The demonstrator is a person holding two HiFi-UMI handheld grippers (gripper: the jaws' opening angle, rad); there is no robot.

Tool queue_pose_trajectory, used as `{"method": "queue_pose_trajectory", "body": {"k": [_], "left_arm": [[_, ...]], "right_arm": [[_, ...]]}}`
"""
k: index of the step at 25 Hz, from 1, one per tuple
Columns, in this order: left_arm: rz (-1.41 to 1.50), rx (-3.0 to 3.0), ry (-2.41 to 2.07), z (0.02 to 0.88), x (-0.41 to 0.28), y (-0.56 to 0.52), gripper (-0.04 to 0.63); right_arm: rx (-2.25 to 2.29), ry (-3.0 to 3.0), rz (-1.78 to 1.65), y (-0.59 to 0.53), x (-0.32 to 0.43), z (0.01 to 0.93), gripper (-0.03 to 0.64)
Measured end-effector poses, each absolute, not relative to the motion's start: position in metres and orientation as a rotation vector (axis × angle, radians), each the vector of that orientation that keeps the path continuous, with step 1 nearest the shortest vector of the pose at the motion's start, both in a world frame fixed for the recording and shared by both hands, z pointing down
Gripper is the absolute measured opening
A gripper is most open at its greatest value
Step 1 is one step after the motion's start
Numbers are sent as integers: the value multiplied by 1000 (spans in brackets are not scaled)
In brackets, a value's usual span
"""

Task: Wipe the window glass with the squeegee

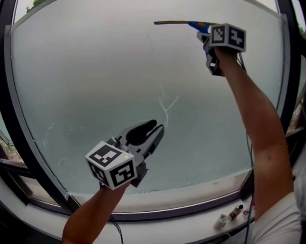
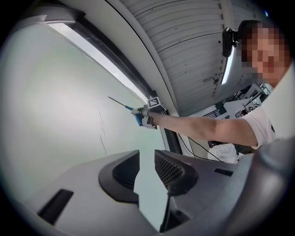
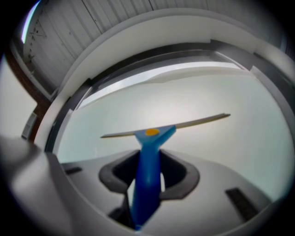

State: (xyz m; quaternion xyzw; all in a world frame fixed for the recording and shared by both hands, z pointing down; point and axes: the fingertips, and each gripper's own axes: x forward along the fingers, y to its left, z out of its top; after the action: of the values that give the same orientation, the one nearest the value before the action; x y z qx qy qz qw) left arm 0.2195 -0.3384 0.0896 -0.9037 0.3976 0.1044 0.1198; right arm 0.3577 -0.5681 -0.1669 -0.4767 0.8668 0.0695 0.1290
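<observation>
The squeegee [image 1: 181, 23] has a blue handle [image 3: 148, 156] and a long thin blade [image 3: 193, 122]. My right gripper [image 1: 206, 37] is raised to the upper right of the window glass [image 1: 100, 75] and is shut on the handle. The blade lies almost level, high on the pane, and seems to rest on it. In the left gripper view the squeegee [image 2: 124, 106] and the right arm show far off. My left gripper [image 1: 156, 128] hovers before the lower middle of the glass, open with nothing between its fingers [image 2: 173, 168].
Thin water streaks [image 1: 165, 106] run down the middle of the pane. A dark frame [image 1: 13, 115] rings the glass. Below it is a white sill [image 1: 186, 193], with two small bottles [image 1: 228, 217] standing at the lower right. A cable hangs near the right arm.
</observation>
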Motion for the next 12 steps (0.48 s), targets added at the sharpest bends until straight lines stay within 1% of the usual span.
{"method": "queue_pose_trajectory", "body": {"k": [12], "left_arm": [[293, -2678, 1137, 98, 230, -337, 124]], "right_arm": [[-1399, 2540, 169, -567, 362, -141, 147]]}}
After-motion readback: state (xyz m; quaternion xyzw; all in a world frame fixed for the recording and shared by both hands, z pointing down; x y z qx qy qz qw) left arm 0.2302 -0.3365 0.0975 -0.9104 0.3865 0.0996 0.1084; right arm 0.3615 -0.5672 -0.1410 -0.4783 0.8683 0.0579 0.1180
